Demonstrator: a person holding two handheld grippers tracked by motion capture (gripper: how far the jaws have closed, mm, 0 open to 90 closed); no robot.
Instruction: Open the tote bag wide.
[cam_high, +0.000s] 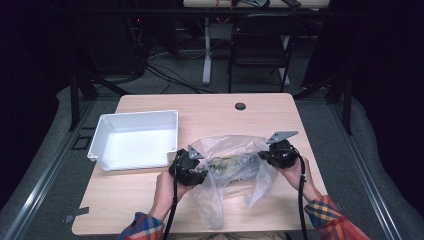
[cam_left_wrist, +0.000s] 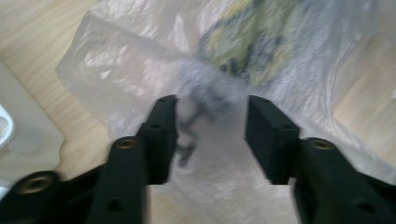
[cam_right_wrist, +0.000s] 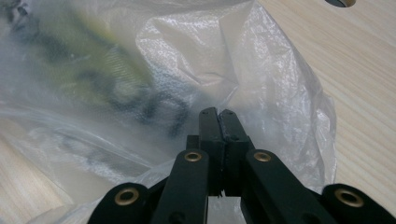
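A clear, faintly milky plastic bag (cam_high: 231, 165) is lying on a pale wood-grain table (cam_high: 150, 200), and a yellow-green item with dark blotches (cam_high: 231, 163) is showing through it. In the left gripper view that item (cam_left_wrist: 254, 39) is looking yellow-green with blackish streaks, blurred by the film (cam_left_wrist: 116, 60). In the right gripper view the bag (cam_right_wrist: 261, 79) is glinting white at its creases, with the same yellow and black pattern (cam_right_wrist: 107, 79) behind it. Both grippers (cam_high: 189, 167) (cam_high: 278, 152) are showing black, their jaws carrying brass-coloured rings. A white bin (cam_high: 107, 135) is sitting beside the bag. The person's sleeves (cam_high: 334, 217) are showing an orange, blue and yellow plaid.
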